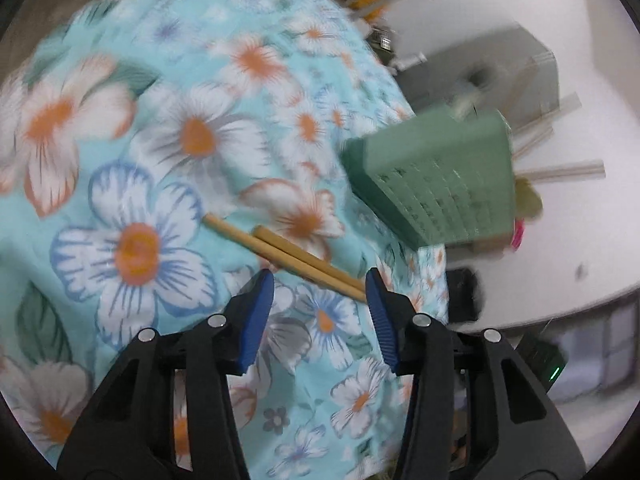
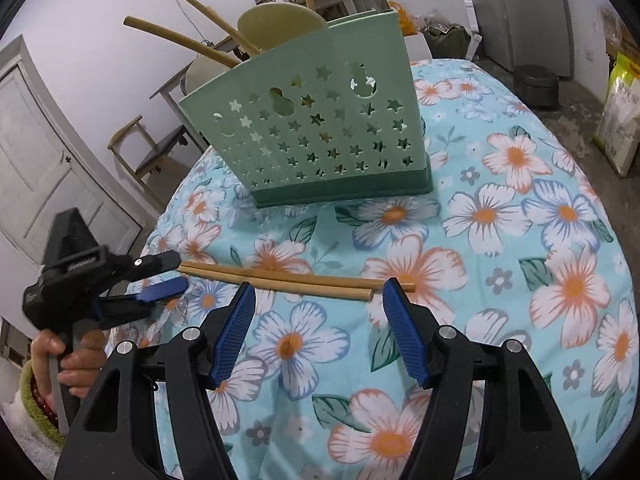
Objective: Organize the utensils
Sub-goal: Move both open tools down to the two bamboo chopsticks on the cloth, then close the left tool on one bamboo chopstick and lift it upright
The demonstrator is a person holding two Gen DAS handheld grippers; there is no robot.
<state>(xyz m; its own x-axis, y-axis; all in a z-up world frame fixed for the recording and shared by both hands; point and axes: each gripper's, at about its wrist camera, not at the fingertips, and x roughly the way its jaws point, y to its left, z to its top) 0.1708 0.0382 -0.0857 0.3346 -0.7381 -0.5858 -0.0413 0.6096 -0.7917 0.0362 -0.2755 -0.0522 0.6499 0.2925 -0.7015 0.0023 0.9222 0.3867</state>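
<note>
Green holder (image 2: 320,120) holds 2 chopsticks (image 2: 188,38) and a spoon (image 2: 276,24).

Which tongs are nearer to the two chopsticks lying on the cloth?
Left. The left tongs reach the chopsticks at one end; the right tongs hang open slightly short of them.

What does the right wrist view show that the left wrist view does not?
Only the right wrist view shows the left tool from outside, near one end of the chopsticks, plus the star holes and the utensils sticking out of the green holder. Only the left view shows its own open tool around the chopsticks' end. Both show chopsticks, holder and floral cloth.
</note>
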